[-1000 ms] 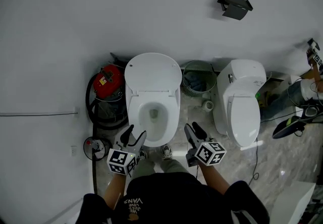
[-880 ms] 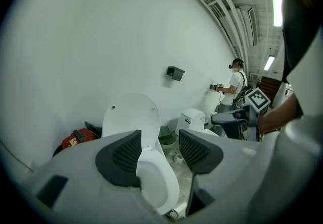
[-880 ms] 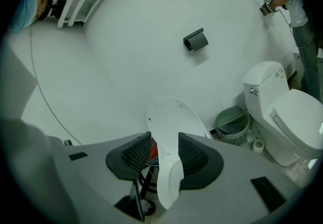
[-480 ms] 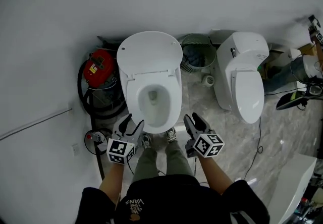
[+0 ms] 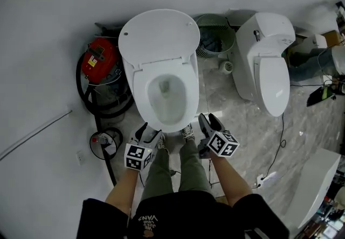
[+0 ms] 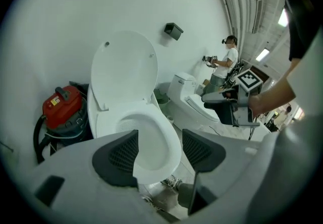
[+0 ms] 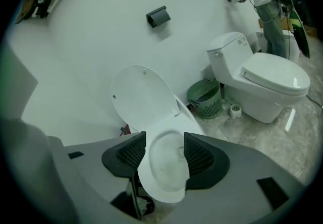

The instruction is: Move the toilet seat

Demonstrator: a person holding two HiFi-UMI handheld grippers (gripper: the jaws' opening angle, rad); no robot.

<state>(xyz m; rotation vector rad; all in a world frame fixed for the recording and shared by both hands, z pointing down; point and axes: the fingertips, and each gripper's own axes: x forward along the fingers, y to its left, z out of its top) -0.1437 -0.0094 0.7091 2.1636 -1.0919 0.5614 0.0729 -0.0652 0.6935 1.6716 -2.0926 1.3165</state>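
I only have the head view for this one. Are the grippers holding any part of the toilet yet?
Observer: No. In the left gripper view, the left gripper has its jaws apart. They have just opened wider and touch nothing. The bowl only shows through the gap.
Operator: And the right one?
Observer: Same. The right gripper view shows the right gripper open, its jaws also just widened. The bowl is framed between them but not gripped.
Operator: From above the lid looks flat. Is it up?
Observer: Yes. The lid stands upright behind the bowl.
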